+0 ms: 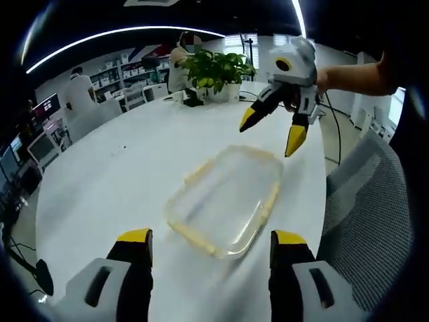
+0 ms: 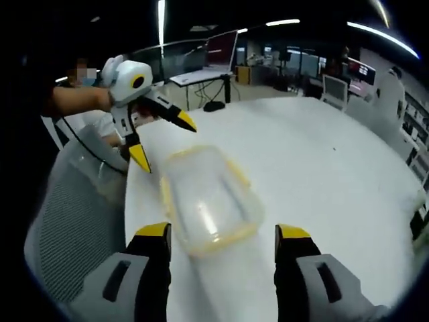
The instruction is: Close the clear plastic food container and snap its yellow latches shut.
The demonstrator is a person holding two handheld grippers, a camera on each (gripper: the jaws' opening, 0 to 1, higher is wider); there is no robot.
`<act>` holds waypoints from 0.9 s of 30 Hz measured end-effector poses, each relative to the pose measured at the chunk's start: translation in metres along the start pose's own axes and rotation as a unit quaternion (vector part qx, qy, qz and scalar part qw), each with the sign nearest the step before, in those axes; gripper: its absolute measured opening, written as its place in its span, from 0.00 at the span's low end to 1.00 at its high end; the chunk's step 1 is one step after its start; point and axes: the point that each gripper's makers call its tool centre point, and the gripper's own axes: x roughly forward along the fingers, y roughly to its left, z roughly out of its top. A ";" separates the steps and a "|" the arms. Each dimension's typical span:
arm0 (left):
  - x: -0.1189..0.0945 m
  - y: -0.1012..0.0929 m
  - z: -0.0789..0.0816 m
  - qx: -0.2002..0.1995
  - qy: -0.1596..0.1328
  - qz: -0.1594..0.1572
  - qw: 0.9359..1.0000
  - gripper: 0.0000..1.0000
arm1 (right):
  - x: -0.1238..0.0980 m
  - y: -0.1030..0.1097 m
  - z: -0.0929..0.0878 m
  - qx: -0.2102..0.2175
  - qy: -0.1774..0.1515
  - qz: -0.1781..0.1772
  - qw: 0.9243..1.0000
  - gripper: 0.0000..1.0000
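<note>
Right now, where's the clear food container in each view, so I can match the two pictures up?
Left gripper view: the container lies on the white table, centre, just above that view's own jaws, with the right tool above it at upper right.
Right gripper view: the container sits centre, just above the jaws, with the left tool at upper left.
Shared landmark: the grey mesh chair by the table edge.

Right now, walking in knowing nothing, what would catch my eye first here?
Probably the clear container with yellow latches, lying alone on the big white table. Next, two open grippers with yellow-tipped fingers face it from opposite sides: the right gripper and the left gripper. A leafy plant stands at the table's far edge.
</note>
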 end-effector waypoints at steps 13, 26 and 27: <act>0.005 -0.004 -0.008 -0.004 -0.013 0.002 1.000 0.57 | 0.009 0.013 -0.013 -0.004 -0.023 -0.028 0.999 0.54; 0.013 -0.007 -0.015 0.000 -0.013 0.008 1.000 0.48 | 0.019 0.020 -0.023 -0.012 -0.024 -0.063 0.998 0.46; 0.014 -0.007 -0.015 -0.001 -0.012 0.008 1.000 0.47 | 0.020 0.020 -0.023 -0.011 -0.025 -0.064 0.998 0.45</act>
